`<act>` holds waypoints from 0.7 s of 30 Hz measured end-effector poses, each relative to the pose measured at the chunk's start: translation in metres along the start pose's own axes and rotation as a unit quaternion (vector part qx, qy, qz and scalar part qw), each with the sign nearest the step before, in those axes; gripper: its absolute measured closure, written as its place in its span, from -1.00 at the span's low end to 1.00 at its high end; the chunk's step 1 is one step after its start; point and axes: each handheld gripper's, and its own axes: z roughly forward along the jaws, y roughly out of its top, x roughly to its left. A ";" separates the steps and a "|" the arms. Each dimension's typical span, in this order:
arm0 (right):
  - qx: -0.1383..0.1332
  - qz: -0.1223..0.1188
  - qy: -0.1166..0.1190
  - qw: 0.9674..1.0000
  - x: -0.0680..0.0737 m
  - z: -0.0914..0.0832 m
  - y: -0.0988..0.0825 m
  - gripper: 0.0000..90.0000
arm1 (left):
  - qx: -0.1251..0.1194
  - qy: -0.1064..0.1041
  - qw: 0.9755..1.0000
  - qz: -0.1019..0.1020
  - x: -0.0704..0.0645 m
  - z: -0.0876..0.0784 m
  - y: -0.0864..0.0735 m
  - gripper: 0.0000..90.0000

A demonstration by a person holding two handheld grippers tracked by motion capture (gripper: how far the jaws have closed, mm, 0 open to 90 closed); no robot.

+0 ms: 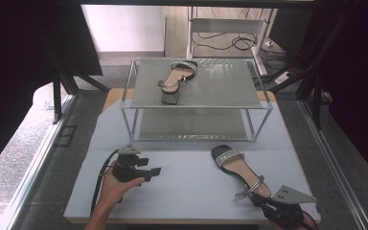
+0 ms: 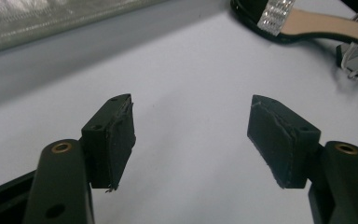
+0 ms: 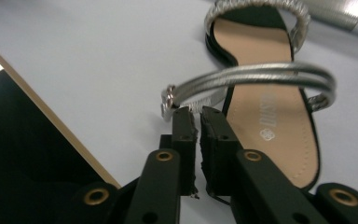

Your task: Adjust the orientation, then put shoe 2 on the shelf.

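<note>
Lab-style recording rig: black curtains (image 1: 14,72) at frame left and right, metal frame stand (image 1: 230,28) and loose cables (image 1: 235,43) on floor at top centre, grey-covered table (image 1: 191,187).

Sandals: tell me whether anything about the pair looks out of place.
The pair is split. One sandal sits on the top shelf of the rack, while its mate lies on the table in front, angled across it. The right tongs are nearly shut at its silver ankle strap.
</note>
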 end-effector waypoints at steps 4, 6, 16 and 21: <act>-0.030 0.006 0.006 0.999 -0.002 -0.016 0.005 0.56 | 0.006 0.001 1.000 -0.001 -0.001 0.000 -0.001 -0.29; -0.046 0.004 -0.001 0.999 -0.002 -0.022 0.009 0.31 | 0.005 -0.001 1.000 -0.001 -0.001 -0.002 0.000 -0.30; -0.004 -0.009 -0.014 1.000 -0.025 0.006 0.058 -0.11 | 0.008 -0.003 1.000 -0.003 -0.003 -0.001 -0.002 -0.30; 0.028 -0.005 0.021 0.999 -0.039 0.031 0.083 -0.14 | 0.012 0.001 1.000 -0.004 -0.005 0.002 -0.004 -0.30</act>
